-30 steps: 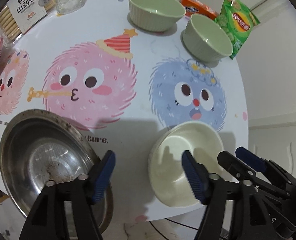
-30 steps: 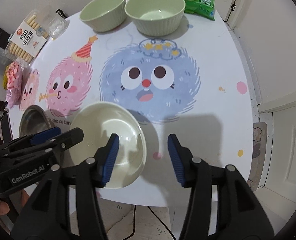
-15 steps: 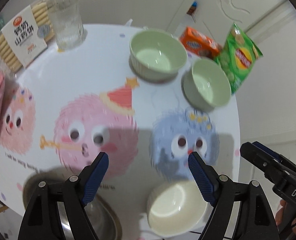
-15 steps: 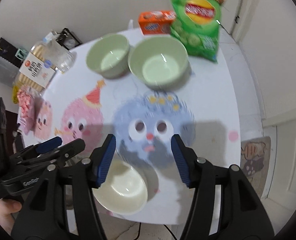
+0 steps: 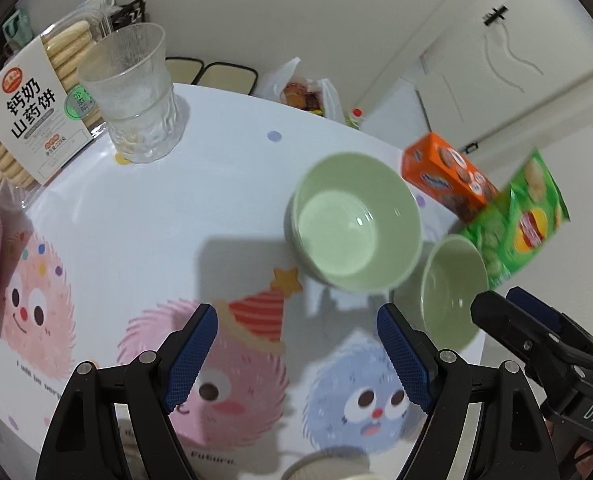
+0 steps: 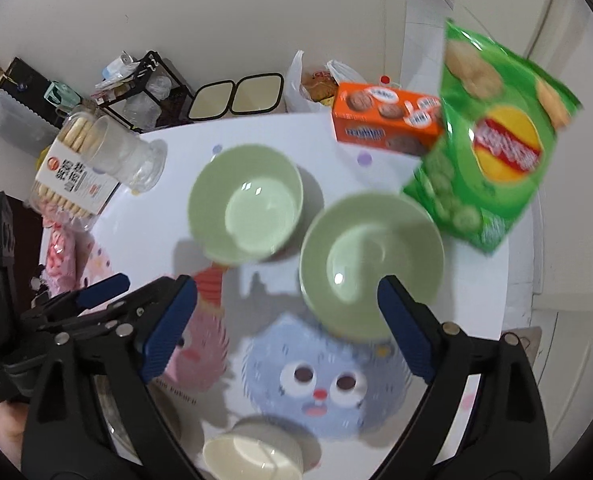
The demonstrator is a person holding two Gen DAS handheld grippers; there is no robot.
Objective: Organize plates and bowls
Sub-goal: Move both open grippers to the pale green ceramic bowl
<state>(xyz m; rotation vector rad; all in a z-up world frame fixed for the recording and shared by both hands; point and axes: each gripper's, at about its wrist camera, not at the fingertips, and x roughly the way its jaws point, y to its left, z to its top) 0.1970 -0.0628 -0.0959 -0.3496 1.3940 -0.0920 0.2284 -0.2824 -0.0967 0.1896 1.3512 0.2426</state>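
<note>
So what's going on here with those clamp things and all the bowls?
A person is holding two black clamp-style grippers with blue pads over a round cartoon-print table to tidy the dishes. Both the left gripper and the right gripper are open and empty. Each faces the two pale green ceramic bowls: the left green bowl and the right green bowl. A cream bowl sits at the near edge, untouched.
</note>
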